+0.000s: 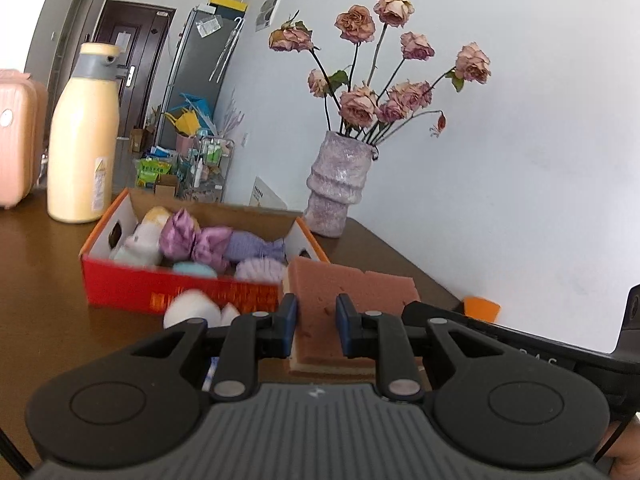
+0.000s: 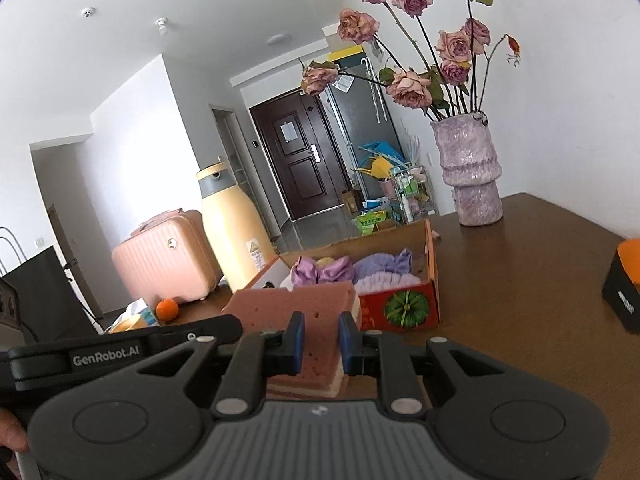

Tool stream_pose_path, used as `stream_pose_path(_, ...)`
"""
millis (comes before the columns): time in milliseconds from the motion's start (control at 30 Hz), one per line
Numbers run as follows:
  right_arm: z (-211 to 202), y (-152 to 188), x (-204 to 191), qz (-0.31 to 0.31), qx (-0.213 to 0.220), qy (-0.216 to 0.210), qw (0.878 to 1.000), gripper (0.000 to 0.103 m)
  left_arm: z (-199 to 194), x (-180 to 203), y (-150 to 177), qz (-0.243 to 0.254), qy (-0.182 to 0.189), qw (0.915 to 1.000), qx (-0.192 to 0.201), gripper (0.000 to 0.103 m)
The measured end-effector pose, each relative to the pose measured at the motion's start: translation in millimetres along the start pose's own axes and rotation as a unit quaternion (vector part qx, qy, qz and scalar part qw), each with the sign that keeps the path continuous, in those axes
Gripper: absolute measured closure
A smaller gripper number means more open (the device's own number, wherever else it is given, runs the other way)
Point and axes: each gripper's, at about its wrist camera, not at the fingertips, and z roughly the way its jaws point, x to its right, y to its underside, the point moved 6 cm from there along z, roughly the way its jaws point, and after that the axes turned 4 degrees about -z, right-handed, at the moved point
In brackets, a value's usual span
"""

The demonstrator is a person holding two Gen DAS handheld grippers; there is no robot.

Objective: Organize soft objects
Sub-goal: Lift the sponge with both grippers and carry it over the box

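A pink sponge [image 1: 352,284] with a pale bottom layer hangs above the brown table, just in front of the red cardboard box [image 1: 180,288]. My left gripper [image 1: 316,312] is shut on one end of it. My right gripper [image 2: 320,340] is shut on the other end of the same sponge [image 2: 292,304]. The box [image 2: 400,306] holds several soft things: a purple satin bow [image 1: 196,240], a pale plush toy [image 1: 140,240] and lilac knitted pieces [image 1: 256,246]. A white fluffy ball [image 1: 192,310] lies on the table against the box front.
A tall cream bottle [image 1: 84,140] and a pink suitcase [image 1: 16,140] stand left of the box. A lilac vase [image 1: 340,184] of dried roses stands behind it by the wall. A black and orange case [image 2: 624,284] sits at the right; an orange fruit [image 2: 167,309] lies at the left.
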Motion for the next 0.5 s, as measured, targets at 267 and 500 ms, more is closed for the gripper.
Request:
stream_pose_path(267, 80.7, -51.8, 33.4, 0.003, -0.004, 0.003, 1.0, 0.085, 94.0, -19.2, -60.3, 0.01, -0.013, 0.9999, -0.004, 0.082)
stream_pose_path(500, 189.3, -89.4, 79.9, 0.026, -0.038, 0.008, 0.999, 0.085, 198.4, -44.4, -101.2, 0.008, -0.029, 0.999, -0.033, 0.082)
